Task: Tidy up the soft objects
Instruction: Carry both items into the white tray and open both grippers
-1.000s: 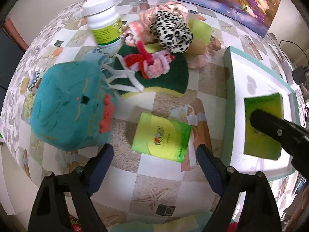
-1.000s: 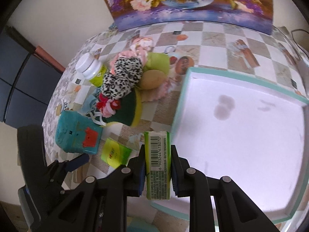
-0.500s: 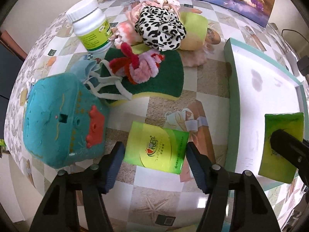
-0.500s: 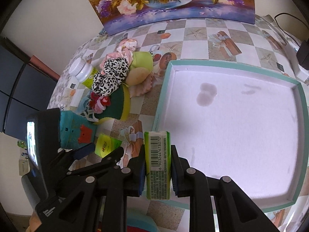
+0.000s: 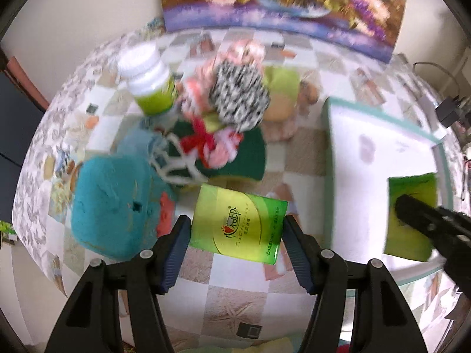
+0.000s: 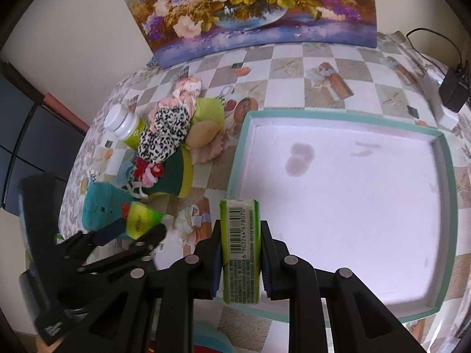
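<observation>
Left gripper [image 5: 237, 232] has its fingers [image 5: 176, 247] closed onto the short ends of a green tissue pack [image 5: 238, 223], pads touching both edges; in the right wrist view the same pack [image 6: 141, 220] looks lifted off the checkered tablecloth [image 5: 235, 303], though blur makes that unsure. Right gripper [image 6: 240, 259] has its fingers [image 6: 216, 261] set narrow, clamping a second green tissue pack [image 6: 241, 250] on edge, barcode side up, over the near left corner of the teal-rimmed tray [image 6: 447, 206]. Beside the left-held pack sits a teal plush pouch [image 5: 114, 206]. Behind it lie a dark green sponge [image 5: 235, 158] with a red-pink yarn piece [image 5: 212, 144], a leopard scrunchie [image 5: 240, 100] and a white-capped bottle [image 5: 150, 82].
</observation>
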Demonstrator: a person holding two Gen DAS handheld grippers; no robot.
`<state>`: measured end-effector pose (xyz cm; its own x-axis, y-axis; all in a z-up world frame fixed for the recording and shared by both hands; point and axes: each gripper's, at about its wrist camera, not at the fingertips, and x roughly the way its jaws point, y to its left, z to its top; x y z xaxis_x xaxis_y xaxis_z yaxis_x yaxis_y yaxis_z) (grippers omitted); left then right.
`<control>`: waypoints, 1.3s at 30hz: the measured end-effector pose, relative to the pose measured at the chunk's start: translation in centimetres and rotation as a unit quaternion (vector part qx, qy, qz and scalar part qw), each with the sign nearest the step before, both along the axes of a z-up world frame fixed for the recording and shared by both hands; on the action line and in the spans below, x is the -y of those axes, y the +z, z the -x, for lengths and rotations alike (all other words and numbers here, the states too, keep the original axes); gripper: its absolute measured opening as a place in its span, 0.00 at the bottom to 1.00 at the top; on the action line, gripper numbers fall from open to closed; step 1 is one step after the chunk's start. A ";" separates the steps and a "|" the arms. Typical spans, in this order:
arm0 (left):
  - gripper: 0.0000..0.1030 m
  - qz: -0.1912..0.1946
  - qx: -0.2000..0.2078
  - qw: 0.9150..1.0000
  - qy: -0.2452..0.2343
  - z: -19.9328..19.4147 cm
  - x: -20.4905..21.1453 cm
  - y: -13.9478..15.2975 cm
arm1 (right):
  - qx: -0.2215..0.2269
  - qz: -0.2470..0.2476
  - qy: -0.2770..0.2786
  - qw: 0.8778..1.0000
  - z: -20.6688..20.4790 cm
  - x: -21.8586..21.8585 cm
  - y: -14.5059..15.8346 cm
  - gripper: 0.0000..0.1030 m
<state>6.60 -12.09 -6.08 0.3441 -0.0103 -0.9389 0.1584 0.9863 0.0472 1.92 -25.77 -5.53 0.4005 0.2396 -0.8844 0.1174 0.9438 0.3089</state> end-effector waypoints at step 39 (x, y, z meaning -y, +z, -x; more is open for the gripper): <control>0.64 0.040 0.012 0.987 -0.153 -2.2 15.8 -2.2 | -0.083 0.137 -0.229 0.960 2.1 17.2 -4.3 0.24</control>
<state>8.84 -27.91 -8.31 0.3352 -0.1908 -0.9226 0.4495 0.8930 -0.0214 -0.14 -43.00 -9.86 0.2566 -0.1792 -0.9498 0.5661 0.8244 -0.0026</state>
